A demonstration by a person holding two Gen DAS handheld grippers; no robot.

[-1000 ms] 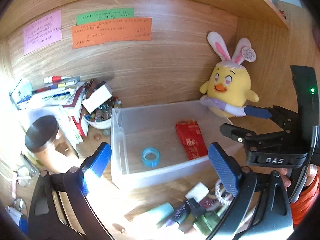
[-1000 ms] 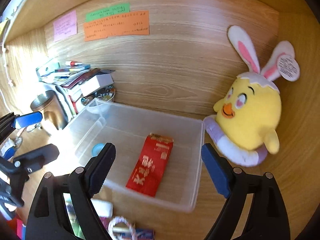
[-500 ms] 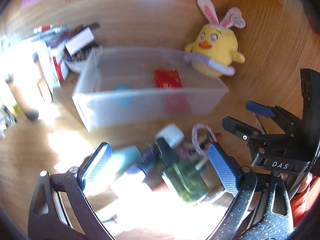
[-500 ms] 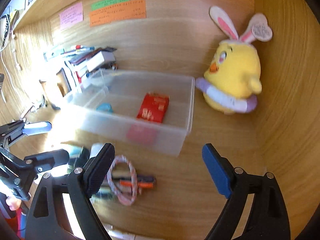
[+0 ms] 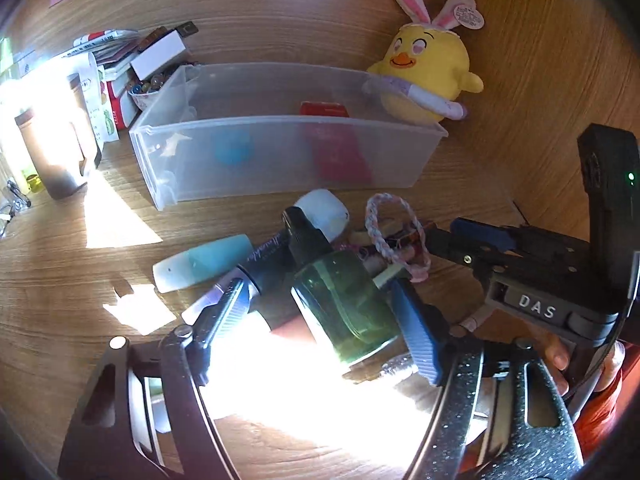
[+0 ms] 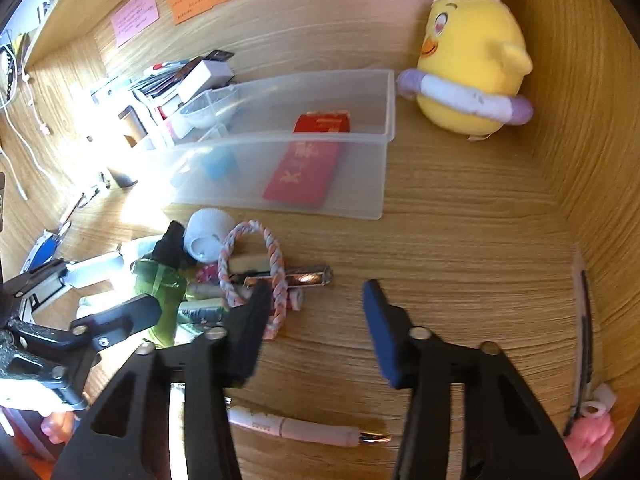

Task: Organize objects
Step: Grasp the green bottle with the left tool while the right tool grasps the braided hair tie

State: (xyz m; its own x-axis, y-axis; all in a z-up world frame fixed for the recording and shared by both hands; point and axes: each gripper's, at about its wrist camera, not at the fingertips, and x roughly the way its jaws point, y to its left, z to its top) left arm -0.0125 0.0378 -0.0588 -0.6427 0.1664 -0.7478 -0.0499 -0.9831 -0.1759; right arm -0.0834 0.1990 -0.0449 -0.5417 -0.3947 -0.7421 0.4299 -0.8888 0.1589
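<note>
On the wooden desk (image 5: 60, 248), left wrist view: the left gripper (image 5: 320, 312) points down at a heap of small items in front of a clear plastic bin (image 5: 280, 160). Its jaws are closing around a green glass bottle (image 5: 344, 300), which lies between them; the right pad looks at or near the glass, while the left pad appears to stand clear, beside a dark tube (image 5: 264, 264). The bottle's long axis runs from its black cap at 11 o'clock to its base at 5 o'clock, roughly along the gripper's own line. A pale blue tube (image 5: 204, 264) lies at 10 o'clock of the bottle and a braided ring (image 5: 396, 236) at 1 o'clock. The right gripper (image 5: 448, 236) enters from 3 o'clock.

Right wrist view: the right gripper (image 6: 316, 312) has its jaws at a narrow gap and closing, with only bare desk between them. The braided ring (image 6: 256, 272) lies at 10 o'clock of the gap, its lower loop just beside the left finger (image 6: 252, 320); a metal clip (image 6: 304, 276) crosses under it. The bin (image 6: 360, 168), holding a red packet (image 6: 308, 168) and a blue roll (image 6: 218, 164), sits at 12 o'clock; a yellow plush chick (image 6: 472, 60) stands at 1 o'clock. The left hand is nearer the bottle, the right nearer the ring.
</note>
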